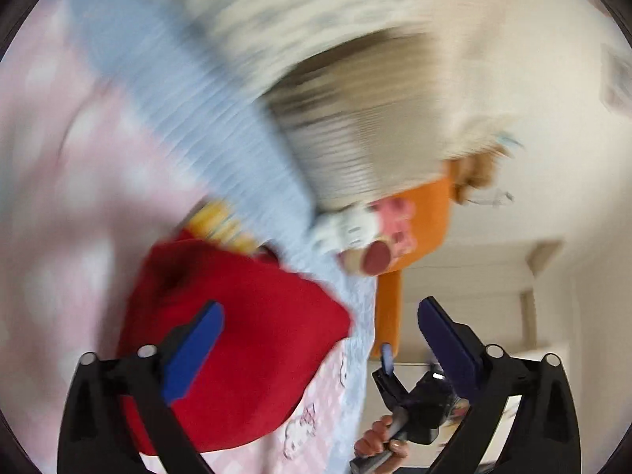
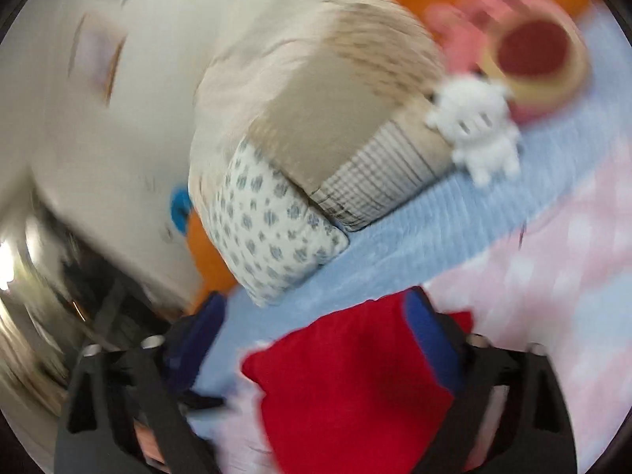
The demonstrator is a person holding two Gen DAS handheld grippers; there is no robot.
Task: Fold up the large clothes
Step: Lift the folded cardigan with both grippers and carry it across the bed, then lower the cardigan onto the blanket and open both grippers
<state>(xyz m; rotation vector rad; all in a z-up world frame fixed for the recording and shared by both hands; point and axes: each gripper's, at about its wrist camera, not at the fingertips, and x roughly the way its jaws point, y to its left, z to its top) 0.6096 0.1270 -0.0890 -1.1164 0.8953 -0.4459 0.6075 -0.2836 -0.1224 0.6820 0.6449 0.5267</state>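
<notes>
One red fabric garment (image 1: 237, 339) is lying bunched on the pink-and-blue quilted bedspread (image 1: 79, 158), below two stacked pillows (image 2: 308, 166) and one white plush toy (image 2: 478, 134). Both grippers, left gripper (image 1: 320, 339) and right gripper (image 2: 316, 339), are hanging released above it, grasping nothing. The loose fold is probably at risk of slumping open, since nothing is pinning it.

We see a pink bed cover (image 2: 572, 245), a blue blanket (image 2: 414, 229), two pillows (image 2: 276, 233) and a white plush toy (image 2: 478, 126) far behind.
</notes>
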